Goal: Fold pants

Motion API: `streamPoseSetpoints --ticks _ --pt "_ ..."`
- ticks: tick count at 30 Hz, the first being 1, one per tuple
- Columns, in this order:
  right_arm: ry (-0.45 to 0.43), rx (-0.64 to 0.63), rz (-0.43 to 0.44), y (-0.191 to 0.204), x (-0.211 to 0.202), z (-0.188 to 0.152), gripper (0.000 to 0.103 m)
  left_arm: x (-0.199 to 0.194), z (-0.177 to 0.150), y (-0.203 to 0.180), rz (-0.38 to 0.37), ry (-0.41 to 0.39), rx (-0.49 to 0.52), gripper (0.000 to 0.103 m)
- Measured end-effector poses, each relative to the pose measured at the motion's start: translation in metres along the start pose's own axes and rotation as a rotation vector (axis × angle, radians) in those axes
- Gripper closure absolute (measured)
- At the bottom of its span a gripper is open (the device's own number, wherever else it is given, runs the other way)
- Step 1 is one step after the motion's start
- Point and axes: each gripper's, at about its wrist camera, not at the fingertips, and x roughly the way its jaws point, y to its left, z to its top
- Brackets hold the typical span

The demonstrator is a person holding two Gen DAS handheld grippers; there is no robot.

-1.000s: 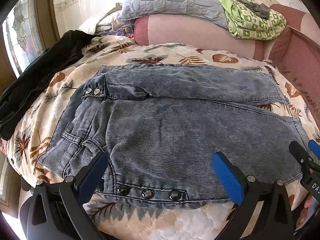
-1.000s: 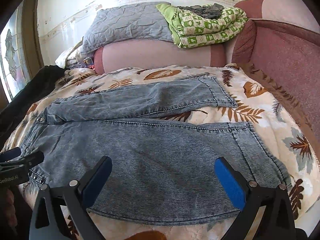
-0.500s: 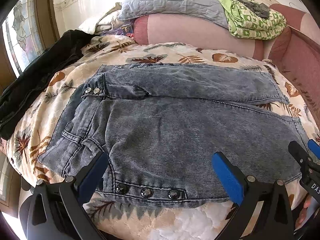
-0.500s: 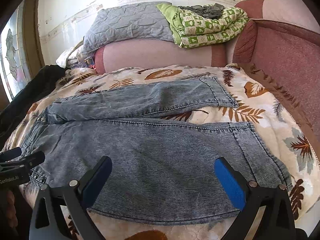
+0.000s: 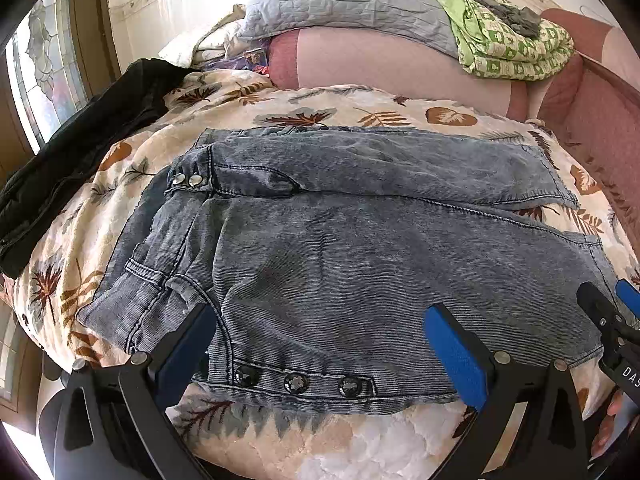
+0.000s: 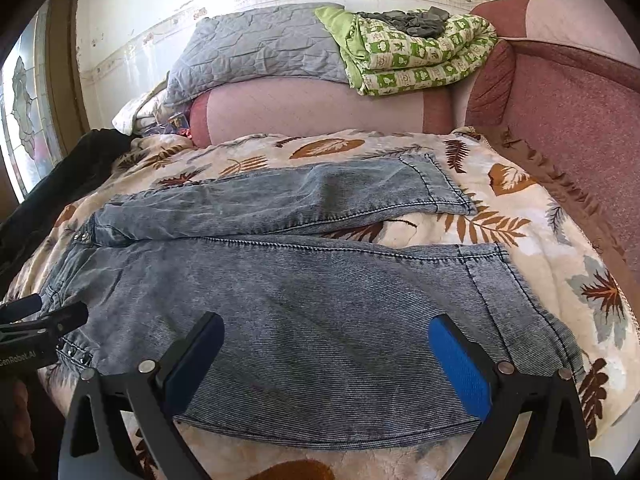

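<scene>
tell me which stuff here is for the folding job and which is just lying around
For the job:
- jeans, spread flat on the bed
- left gripper, open
- right gripper, open

Just lying about:
- leaf blanket
- black garment
- grey quilt
- green blanket
- pink bolster

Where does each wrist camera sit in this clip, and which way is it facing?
Left wrist: on the left gripper, open over the pants' waistband, facing across the bed; right gripper's tip and fingers show at right.
Right wrist: on the right gripper, open over the near leg, looking toward the headboard; left gripper's tip shows at left.
Shared: pants, leaf blanket, grey pillow, green quilt.
</scene>
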Motion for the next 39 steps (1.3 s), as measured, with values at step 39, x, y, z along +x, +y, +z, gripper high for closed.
streamPoseSetpoints --ticks 39 --pt "0.411 0.752 0.263 -0.22 0.007 -0.024 0.021 0.034 -0.013 0.202 -0.194 0.154 -0.542 0.0"
